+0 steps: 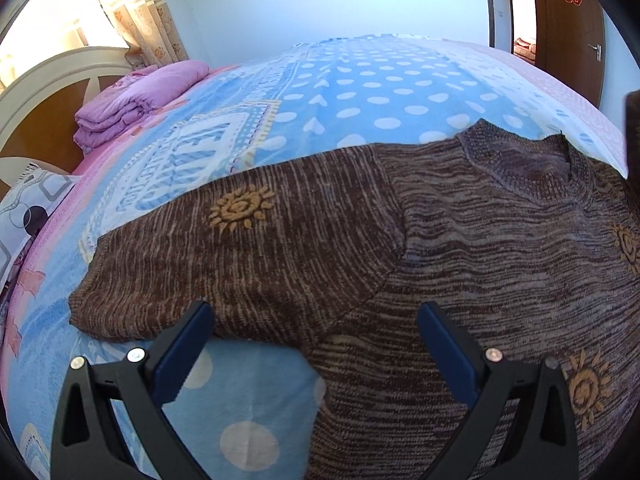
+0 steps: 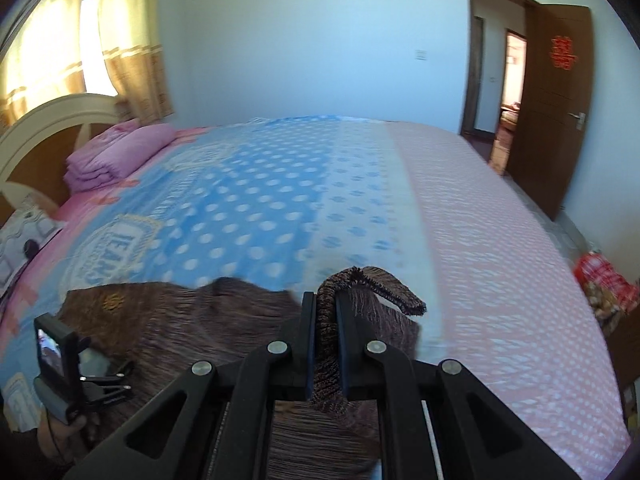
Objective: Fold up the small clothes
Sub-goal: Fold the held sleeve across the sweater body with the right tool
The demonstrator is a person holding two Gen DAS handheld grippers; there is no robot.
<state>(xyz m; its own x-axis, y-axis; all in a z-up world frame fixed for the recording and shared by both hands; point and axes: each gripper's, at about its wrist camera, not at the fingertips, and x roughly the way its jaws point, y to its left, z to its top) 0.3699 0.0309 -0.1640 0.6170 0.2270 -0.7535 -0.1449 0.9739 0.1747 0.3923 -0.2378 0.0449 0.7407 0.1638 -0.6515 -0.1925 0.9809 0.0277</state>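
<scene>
Right tool (image 2: 325, 312) clamped on brown sweater (image 2: 224, 320) sleeve — lifted above polka-dot bedspread (image 2: 280, 200), left tool (image 2: 80, 376) nearby

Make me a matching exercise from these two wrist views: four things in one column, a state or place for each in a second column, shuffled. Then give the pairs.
1. left gripper
2. right gripper
3. brown sweater
4. pink quilt

A. folded up by the headboard
B. spread on the blue dotted blanket
C. open above the sweater
D. shut on a sweater sleeve

Pairs: 1-C, 2-D, 3-B, 4-A
</scene>
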